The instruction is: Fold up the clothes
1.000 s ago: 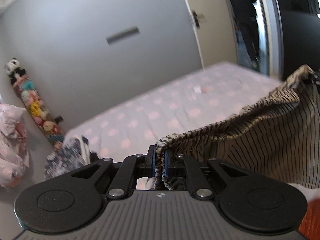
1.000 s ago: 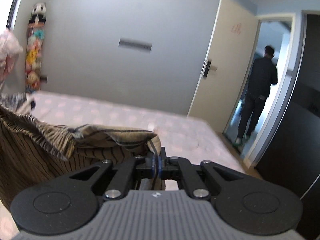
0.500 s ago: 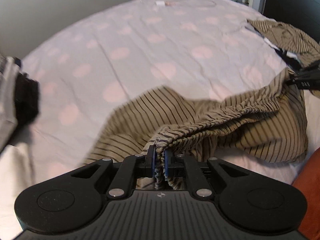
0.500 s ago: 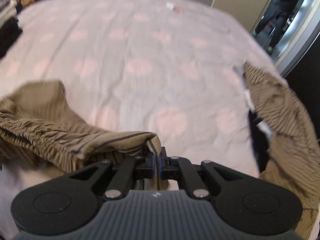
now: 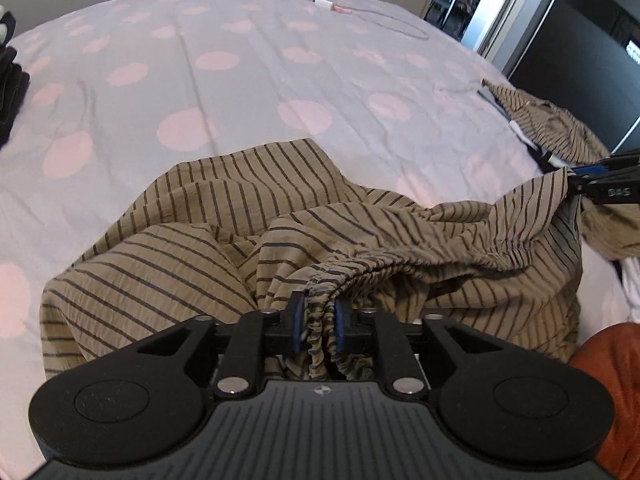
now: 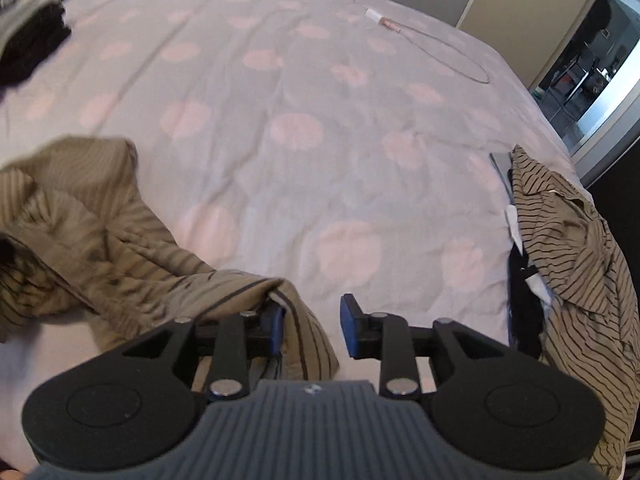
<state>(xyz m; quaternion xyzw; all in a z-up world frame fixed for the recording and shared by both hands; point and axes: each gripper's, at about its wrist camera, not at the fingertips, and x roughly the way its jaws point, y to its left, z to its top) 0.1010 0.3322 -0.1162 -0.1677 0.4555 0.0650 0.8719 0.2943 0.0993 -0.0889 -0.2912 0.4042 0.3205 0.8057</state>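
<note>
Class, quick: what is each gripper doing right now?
Left gripper: jaws opening, striped garment's waistband between them.
Right gripper: jaws opening, garment edge against one side.

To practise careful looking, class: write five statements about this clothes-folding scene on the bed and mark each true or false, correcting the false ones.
1. The striped garment lies on the dotted bedsheet. True.
2. The garment's elastic hem sits between the left gripper pads. True.
3. The right gripper is clamped shut. False: its jaws are opening, cloth beside only one pad.
4. The sheet is plain white. False: pale with pink dots.
5. A cable lies on the bed. True.
</note>
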